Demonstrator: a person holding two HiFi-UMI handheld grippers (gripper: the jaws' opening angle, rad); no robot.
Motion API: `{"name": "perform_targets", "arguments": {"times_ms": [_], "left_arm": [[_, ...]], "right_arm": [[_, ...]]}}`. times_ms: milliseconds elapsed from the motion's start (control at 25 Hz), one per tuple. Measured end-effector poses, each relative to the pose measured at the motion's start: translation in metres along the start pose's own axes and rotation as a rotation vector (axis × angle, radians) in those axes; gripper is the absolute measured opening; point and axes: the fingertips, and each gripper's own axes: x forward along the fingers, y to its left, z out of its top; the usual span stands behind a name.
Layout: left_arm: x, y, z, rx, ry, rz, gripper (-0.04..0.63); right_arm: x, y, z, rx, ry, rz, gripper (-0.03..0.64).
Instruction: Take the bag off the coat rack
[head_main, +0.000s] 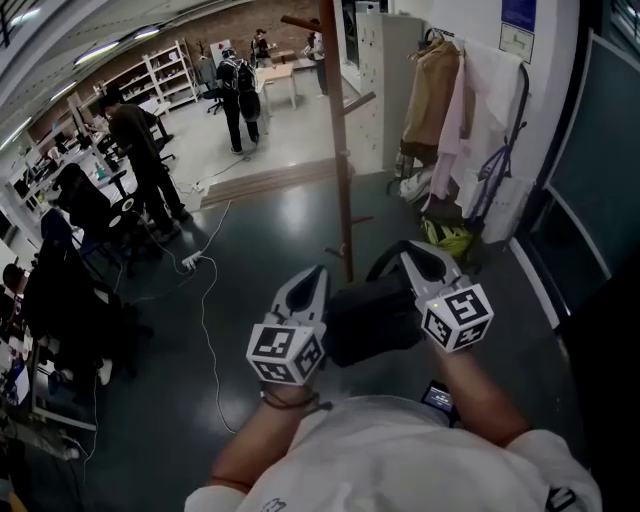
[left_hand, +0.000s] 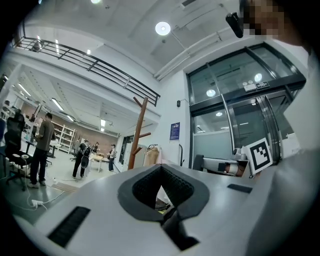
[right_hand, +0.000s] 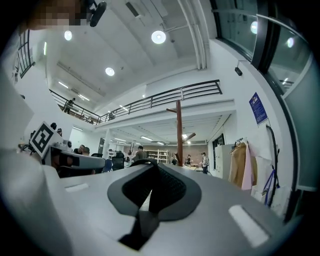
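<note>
Twice pinched: black bag (head_main: 375, 318), off the coat rack (head_main: 338, 150), low beside its pole, with left gripper (head_main: 308, 285) and right gripper (head_main: 420, 265) both clamped on it. Looks soft, floppy and light; best held by strap (head_main: 385, 258).

The black bag (head_main: 375, 320) sits near the upright wooden coat rack (head_main: 340, 150).

left gripper (head_main: 310, 275), right gripper (head_main: 412, 258): pale grey, black pads (left_hand: 172, 184), black-white marker cubes (head_main: 285, 352) | white T-shirt (head_main: 400, 450) | dark wristband (head_main: 287, 401)
</note>
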Motion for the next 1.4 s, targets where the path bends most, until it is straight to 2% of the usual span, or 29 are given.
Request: {"name": "perform_targets", "arguments": {"times_ms": [240, 600, 1000, 1400], "left_arm": [[-0.054, -0.082, -0.013, 0.004, -0.011, 0.037, 0.006], [-0.132, -0.193, -0.051, -0.013, 0.035, 0.103, 0.006], [-0.197, -0.229, -0.083, -0.047, 0.101, 0.116, 0.006], [-0.274, -0.232, -0.065, -0.019, 0.092, 0.077, 0.006]], "right_arm": [[-0.097, 0.028, 0.007, 0.029, -0.03, 0.046, 0.021], [-0.233, 0.049, -0.004, 0.082, 0.017, 0.076, 0.021], [-0.314, 0.09, -0.012, 0.135, 0.052, 0.084, 0.021], [-0.346, 0.163, 0.008, 0.117, 0.034, 0.048, 0.021]]}}
